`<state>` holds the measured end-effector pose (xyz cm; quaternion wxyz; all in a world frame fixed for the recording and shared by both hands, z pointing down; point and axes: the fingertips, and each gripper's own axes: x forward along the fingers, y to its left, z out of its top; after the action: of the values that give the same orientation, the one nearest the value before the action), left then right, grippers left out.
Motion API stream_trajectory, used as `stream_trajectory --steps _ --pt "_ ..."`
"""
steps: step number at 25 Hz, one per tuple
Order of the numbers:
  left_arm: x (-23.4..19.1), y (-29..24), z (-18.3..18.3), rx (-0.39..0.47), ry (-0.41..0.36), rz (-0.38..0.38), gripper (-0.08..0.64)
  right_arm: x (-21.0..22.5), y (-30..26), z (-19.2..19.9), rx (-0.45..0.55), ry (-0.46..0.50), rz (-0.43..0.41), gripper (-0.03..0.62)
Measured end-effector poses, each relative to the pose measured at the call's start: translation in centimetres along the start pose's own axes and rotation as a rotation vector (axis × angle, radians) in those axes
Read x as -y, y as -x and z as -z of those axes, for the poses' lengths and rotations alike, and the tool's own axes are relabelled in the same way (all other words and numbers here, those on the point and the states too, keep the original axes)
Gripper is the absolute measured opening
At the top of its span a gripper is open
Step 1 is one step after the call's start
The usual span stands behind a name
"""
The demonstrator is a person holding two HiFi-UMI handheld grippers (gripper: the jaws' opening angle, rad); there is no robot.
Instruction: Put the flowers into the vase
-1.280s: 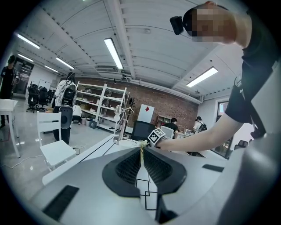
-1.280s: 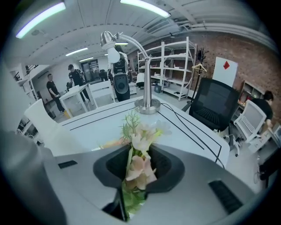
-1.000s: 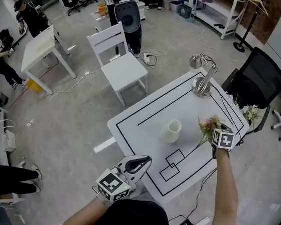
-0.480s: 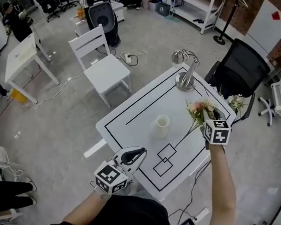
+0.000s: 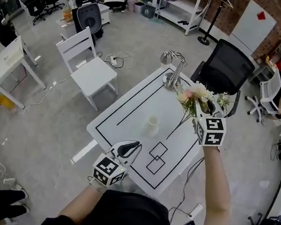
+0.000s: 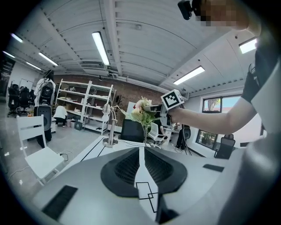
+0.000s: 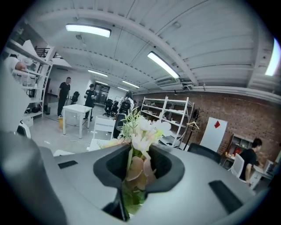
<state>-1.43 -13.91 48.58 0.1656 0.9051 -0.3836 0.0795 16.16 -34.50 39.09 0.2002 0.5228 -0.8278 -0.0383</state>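
Right gripper (image 5: 202, 107) jaws clamped on flowers (image 5: 192, 94), held high over counter's (image 5: 130, 114) far right, likely so the stems clear the vase (image 5: 152, 125) rim at centre. Left gripper (image 5: 129, 147) jaws together, empty, near edge.

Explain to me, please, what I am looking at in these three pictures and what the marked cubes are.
There is no robot here: a person holds a two-jaw gripper in each hand, and the marked cubes are part of those grippers. The wide picture comes from a camera on the person's head, looking down; the other two come from cameras riding on the grippers, looking along their jaws. On the white table stand a small white vase and a silvery metal stand. The right gripper is shut on a bunch of flowers, held in the air above the table. The left gripper hovers by the table's near edge, jaws together and empty.
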Motion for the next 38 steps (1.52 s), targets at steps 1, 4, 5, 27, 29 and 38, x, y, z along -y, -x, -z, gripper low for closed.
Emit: stream_trajectory --steps 1,4,5,27,29,38 --pt "-0.1 -0.1 0.0 -0.002 -0.001 0.006 0.018 -0.2 0.3 -0.8 0.010 0.010 0.004 0.089" --pt "-0.4 -0.3 0.2 -0.006 0.007 0.026 0.029 -0.7 0.9 -2.7 0.037 0.016 0.015 0.089" --pt "-0.4 -0.4 0.2 -0.008 0.009 0.036 0.032 -0.8 1.1 -3.2 0.048 0.019 0.025 0.089" --pt "-3.3 -3.4 2.1 -0.050 0.039 0.162 0.072 -5.7 4.7 -11.1 0.352 0.212 0.187 0.089" --pt "-3.4 -3.6 2.2 -0.052 0.039 0.173 0.074 -6.4 4.6 -11.3 0.375 0.230 0.188 0.089" --pt "-4.5 -4.2 2.6 -0.057 0.049 0.188 0.074 -9.5 3.4 -9.7 0.407 0.271 0.163 0.089"
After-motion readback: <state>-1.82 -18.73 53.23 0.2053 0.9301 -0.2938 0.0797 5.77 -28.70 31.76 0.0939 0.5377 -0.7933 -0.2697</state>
